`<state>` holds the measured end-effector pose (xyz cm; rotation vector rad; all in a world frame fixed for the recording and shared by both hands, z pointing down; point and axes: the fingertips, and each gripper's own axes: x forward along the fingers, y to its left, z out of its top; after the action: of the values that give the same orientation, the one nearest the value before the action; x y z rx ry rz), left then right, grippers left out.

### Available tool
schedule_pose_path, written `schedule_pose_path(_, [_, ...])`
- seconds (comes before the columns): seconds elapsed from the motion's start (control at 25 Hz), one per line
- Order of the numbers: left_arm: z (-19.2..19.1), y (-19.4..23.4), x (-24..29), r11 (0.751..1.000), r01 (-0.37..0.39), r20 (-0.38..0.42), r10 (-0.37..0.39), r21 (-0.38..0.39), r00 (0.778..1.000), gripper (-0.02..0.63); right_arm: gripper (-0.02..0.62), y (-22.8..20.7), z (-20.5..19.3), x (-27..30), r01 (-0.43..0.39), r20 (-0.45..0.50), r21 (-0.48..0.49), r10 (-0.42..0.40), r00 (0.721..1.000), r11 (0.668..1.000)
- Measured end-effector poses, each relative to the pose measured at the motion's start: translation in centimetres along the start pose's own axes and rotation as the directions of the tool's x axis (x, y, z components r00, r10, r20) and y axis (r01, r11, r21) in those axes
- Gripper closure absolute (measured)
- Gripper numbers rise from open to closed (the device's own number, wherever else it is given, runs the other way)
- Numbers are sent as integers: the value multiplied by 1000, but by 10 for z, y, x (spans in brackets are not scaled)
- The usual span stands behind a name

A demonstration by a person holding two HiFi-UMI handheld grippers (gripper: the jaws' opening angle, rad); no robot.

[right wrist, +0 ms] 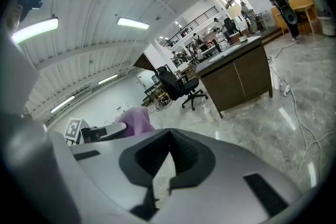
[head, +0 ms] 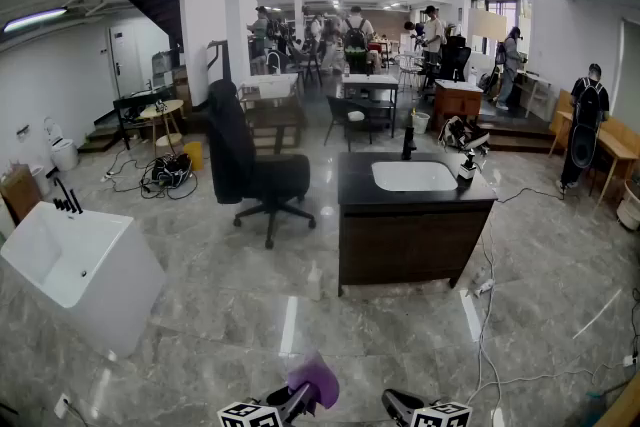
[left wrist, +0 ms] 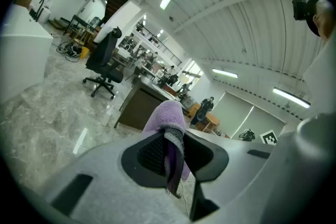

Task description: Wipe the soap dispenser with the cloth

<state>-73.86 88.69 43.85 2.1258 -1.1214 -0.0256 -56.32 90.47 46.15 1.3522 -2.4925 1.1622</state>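
Nearest the lens, at the bottom edge of the head view: left gripper [head: 296, 402], clenched on a purple cloth [head: 316, 379] bunched up past the jaw tips. Same grip in the left gripper view, with a darker fold of the cloth pinched between the pads and hanging below them. Just beside it, to the right: right gripper [head: 402, 404], closed tight on nothing, with only floor beyond the pads in the right gripper view. Beyond both, grey marble floor [head: 250, 315], with cables [head: 490, 335] trailing at right. Farther on, well apart from either gripper: dark vanity cabinet [head: 405, 235] with an inset white basin [head: 413, 176]. On its top, at the basin's right end, a small upright pump bottle, read as the soap dispenser [head: 466, 167]; at the basin's back, a dark tap [head: 408, 143]. Left of the cabinet, black office chair [head: 255, 177]; at far left, white tub [head: 70, 260]. Farthest back, several people [head: 352, 27] among desks. Judged progress: cloth in hand, approach to the cabinet not yet made, no contact with the dispenser, entire wipe outstanding.
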Motion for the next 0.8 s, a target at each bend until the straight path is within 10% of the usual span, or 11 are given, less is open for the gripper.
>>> schedule_pose_path(0.8, [8,-28,37,993,45,-30,-42,111,999,541,591,-3,26,-1,8,53,-30,-6,999,1000])
